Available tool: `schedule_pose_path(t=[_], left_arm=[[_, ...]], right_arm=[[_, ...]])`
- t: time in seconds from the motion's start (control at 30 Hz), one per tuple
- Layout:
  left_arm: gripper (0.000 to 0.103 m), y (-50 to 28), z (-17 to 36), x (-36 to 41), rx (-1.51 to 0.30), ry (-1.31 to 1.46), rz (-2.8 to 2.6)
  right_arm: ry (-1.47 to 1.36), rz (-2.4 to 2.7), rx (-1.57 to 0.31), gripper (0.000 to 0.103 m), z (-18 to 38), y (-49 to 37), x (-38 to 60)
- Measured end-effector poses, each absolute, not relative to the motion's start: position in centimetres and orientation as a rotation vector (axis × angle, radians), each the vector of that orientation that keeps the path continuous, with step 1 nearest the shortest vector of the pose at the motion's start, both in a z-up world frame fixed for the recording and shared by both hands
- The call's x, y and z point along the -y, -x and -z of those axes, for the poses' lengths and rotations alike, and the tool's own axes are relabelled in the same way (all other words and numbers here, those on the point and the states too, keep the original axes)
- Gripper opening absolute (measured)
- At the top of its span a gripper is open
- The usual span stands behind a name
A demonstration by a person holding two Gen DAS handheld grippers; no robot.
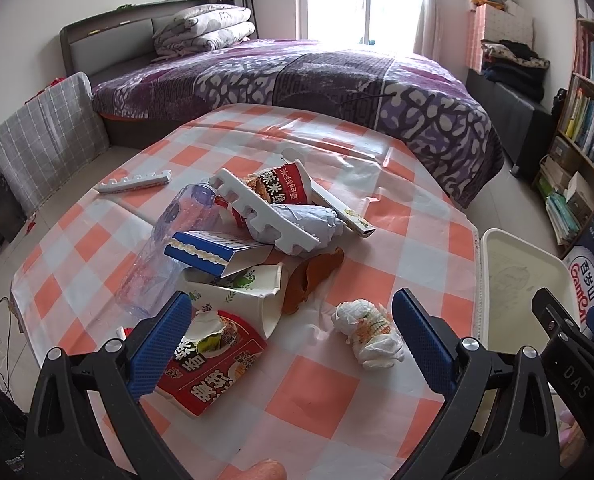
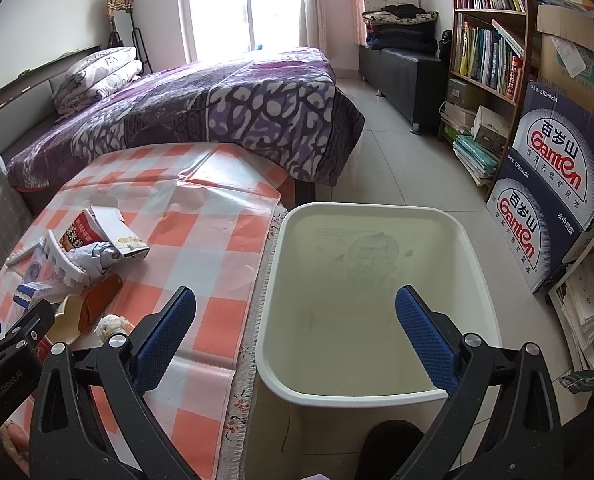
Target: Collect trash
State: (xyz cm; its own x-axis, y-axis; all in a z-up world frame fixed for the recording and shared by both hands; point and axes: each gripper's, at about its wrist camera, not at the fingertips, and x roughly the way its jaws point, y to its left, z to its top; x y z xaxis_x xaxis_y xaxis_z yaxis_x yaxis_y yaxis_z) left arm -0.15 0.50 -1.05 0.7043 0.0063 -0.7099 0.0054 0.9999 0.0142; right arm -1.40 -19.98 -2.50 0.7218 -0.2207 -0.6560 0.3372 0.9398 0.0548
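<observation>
A pile of trash lies on the orange-checked tablecloth [image 1: 337, 392]: a red noodle wrapper [image 1: 213, 368], a crumpled white wad [image 1: 367, 332], a paper cup [image 1: 241, 296], a blue box [image 1: 213, 250], a clear plastic bottle [image 1: 165, 248] and a white foam strip [image 1: 265, 212]. My left gripper [image 1: 293, 344] is open above the table, its left finger over the red wrapper. My right gripper [image 2: 295, 332] is open and empty above the cream bin [image 2: 481, 276], which stands beside the table. The pile also shows in the right wrist view [image 2: 85, 252].
A bed with a purple blanket [image 1: 337, 76] stands behind the table. Bookshelves [image 2: 493, 32] and stacked water cartons [image 2: 553, 184] line the right wall. A grey checked chair back [image 1: 45, 136] is at the table's left. A second foam strip [image 1: 135, 182] lies apart.
</observation>
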Motion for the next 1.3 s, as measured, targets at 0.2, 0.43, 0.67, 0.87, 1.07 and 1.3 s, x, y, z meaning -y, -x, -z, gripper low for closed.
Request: schedule_pose_path(t=[0.2, 0.43, 0.67, 0.87, 1.07, 1.3], left_arm=[[0.097, 0.15, 1.06, -0.48, -0.789, -0.012, 0.001], [0.097, 0.13, 1.03, -0.44, -0.791, -0.012, 0.001], [0.097, 0.11, 1.06, -0.44, -0.791, -0.013, 0.001], [0.097, 0.11, 1.07, -0.43, -0.793, -0.014, -0.001], [0.097, 0.10, 1.06, -0.43, -0.792, -0.010, 0.001], [0.097, 0.08, 1.00, -0.40, -0.795, -0.004, 0.005]], right_arm=[[-0.174, 0.310, -0.703, 0.096, 2.64, 1.39, 20.05], [-0.176, 0.311, -0.699, 0.096, 2.61, 1.37, 20.04], [-0.176, 0.311, -0.700, 0.096, 2.61, 1.34, 20.14], [-0.179, 0.312, -0.701, 0.096, 2.66, 1.33, 20.23], [-0.178, 0.312, -0.699, 0.096, 2.56, 1.27, 20.36], [-0.181, 0.313, -0.690, 0.096, 2.71, 1.40, 20.56]])
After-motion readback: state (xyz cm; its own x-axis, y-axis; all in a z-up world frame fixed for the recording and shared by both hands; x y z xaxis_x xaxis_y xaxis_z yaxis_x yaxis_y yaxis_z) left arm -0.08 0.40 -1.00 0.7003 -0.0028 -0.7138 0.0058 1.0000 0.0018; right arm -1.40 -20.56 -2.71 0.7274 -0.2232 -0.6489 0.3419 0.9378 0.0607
